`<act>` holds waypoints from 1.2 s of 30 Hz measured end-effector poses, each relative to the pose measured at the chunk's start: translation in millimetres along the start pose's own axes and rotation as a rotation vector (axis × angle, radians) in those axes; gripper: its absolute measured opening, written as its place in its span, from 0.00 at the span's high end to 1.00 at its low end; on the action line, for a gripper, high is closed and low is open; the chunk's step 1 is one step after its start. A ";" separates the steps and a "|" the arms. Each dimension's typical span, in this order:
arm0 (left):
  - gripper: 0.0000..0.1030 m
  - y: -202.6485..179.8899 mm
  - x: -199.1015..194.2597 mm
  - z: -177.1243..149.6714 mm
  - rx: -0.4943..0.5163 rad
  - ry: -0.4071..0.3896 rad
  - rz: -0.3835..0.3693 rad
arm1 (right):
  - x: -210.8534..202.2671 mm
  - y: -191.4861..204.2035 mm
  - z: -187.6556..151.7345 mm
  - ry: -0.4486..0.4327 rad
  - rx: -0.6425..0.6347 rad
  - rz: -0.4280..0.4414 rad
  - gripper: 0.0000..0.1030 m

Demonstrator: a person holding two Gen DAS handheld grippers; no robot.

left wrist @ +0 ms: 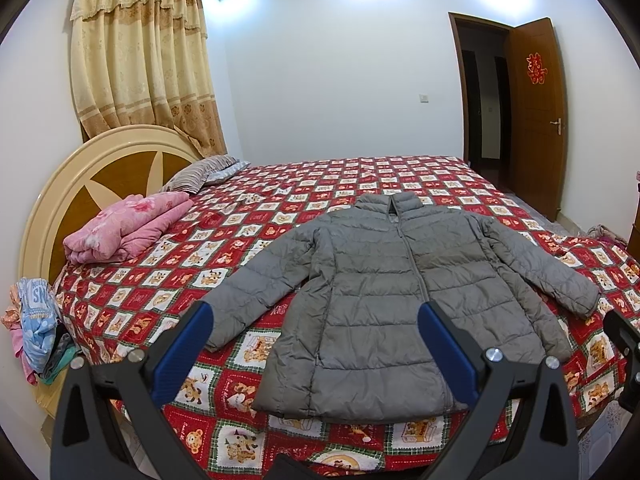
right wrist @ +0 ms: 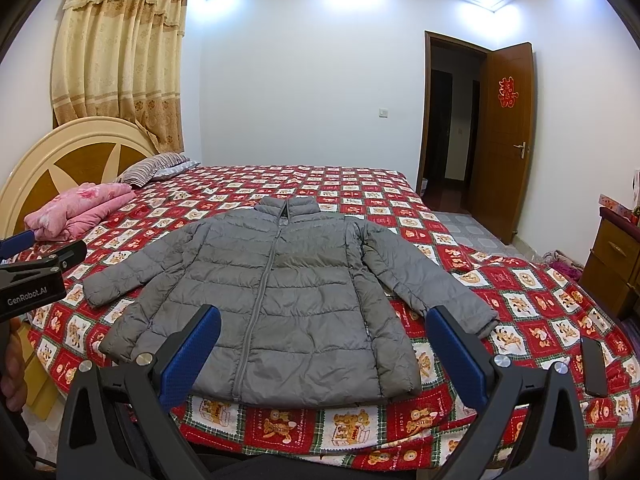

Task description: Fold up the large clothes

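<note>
A grey puffer jacket (left wrist: 384, 288) lies flat and zipped on the red patterned bedspread (left wrist: 160, 272), collar away from me, both sleeves spread out to the sides. My left gripper (left wrist: 316, 320) hangs open above the jacket's lower left part, nothing between its blue pads (left wrist: 176, 356). In the right wrist view the same jacket (right wrist: 280, 300) fills the middle, hem toward me. My right gripper (right wrist: 324, 320) is open over the hem, holding nothing. The left gripper's body (right wrist: 32, 280) shows at that view's left edge, with a hand below it.
A folded pink blanket (left wrist: 128, 228) and a striped pillow (left wrist: 200, 174) sit near the round headboard (left wrist: 100, 168). Clothes (left wrist: 36, 328) hang off the bed's left corner. A wooden door (right wrist: 508, 140) stands open at the right; a wooden cabinet (right wrist: 612, 256) is beside the bed.
</note>
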State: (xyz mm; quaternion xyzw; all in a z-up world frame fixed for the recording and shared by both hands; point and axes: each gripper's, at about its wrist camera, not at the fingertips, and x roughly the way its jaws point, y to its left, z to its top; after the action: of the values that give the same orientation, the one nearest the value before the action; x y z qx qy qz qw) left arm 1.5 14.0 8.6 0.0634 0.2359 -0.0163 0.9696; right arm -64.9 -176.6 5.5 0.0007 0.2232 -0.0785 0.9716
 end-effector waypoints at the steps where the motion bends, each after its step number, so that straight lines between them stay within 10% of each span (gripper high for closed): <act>1: 0.00 1.8 0.6 0.4 0.001 0.002 0.001 | 0.6 -0.1 -0.5 0.000 0.000 -0.001 0.01; 8: 0.00 3.2 20.6 1.9 0.008 0.007 0.010 | 28.3 -25.5 1.4 0.023 0.030 -0.033 0.01; 19: 0.00 -27.8 113.0 3.5 0.052 0.021 0.077 | 117.4 -177.2 -28.4 0.212 0.356 -0.271 0.03; 31: 0.00 -55.3 232.6 4.9 0.113 0.145 0.154 | 209.5 -246.1 -62.1 0.364 0.513 -0.263 0.39; 36: 0.00 -56.3 268.3 7.0 0.141 0.201 0.189 | 232.1 -243.1 -57.2 0.371 0.424 -0.270 0.75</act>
State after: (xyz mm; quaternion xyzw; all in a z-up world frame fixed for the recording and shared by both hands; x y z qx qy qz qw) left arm 239.5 -43.2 -115.0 0.1546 0.3229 0.0650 0.9315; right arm 79.3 -449.9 -138.5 0.1880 0.3732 -0.2501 0.8734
